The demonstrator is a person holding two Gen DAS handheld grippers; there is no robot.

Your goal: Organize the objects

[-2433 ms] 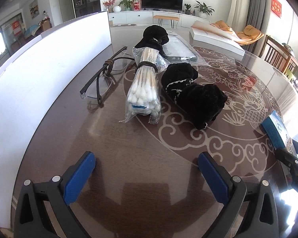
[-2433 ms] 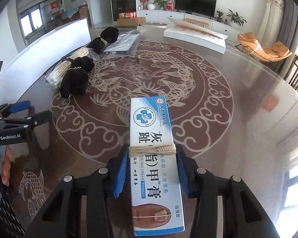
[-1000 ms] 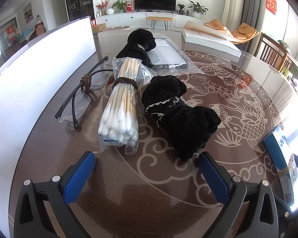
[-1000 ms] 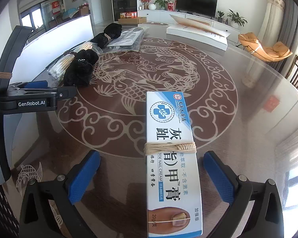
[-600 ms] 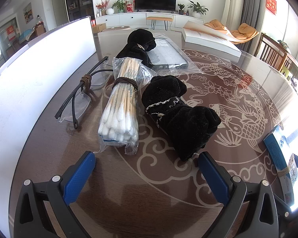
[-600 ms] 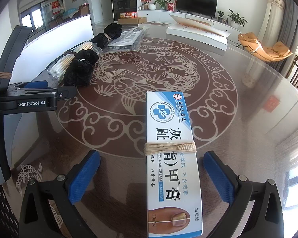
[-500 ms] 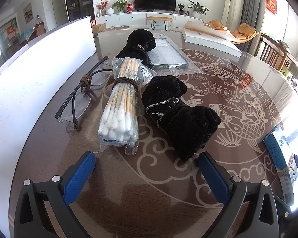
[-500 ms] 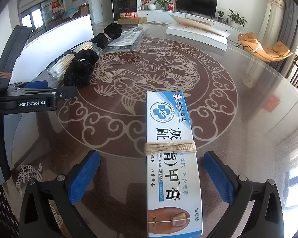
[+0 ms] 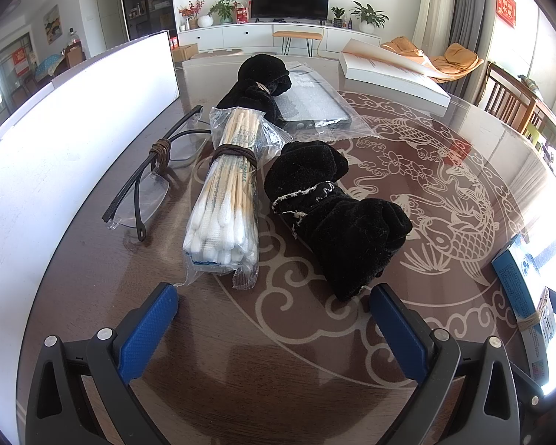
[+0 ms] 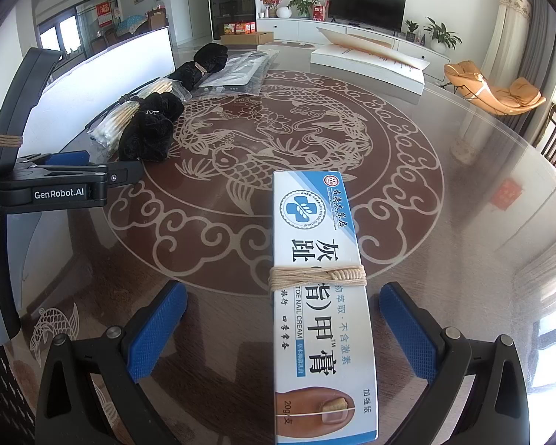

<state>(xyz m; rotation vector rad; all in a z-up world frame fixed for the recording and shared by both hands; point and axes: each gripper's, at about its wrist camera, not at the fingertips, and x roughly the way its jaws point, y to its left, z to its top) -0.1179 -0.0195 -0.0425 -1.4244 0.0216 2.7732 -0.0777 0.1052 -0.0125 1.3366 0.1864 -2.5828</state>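
Plainly, from the left wrist view, the left gripper (image 9: 270, 319) is spread wide and empty above the round table (image 9: 241, 389), near its left edge. Ahead lie 3 bundles side by side: folded glasses (image 9: 144, 193) nearest the white board (image 9: 55, 141), a bag of cotton swabs (image 9: 226, 200) in the middle, and a black cloth roll (image 9: 337, 215) on the right. The swab bag's long axis runs away from the camera, cotton tips toward it. If this gripper goes for the swabs, one finger could shove the cloth roll or snag the loose plastic, since roll and bag sit just beside each other. The cream box (image 9: 526, 289) shows only at the far right edge.

Next, from the right wrist view, the right gripper (image 10: 281, 326) is also spread, its blue pads (image 10: 155, 330) well clear of the toe nail cream box on both sides. The box lies flat near the table's near edge, long axis pointing straight away toward the centre, string wound round its middle. Closing off-centre could twist the box, and the glossy top may let it slide. The left gripper stands at the left, so a sideways carry risks a bump.
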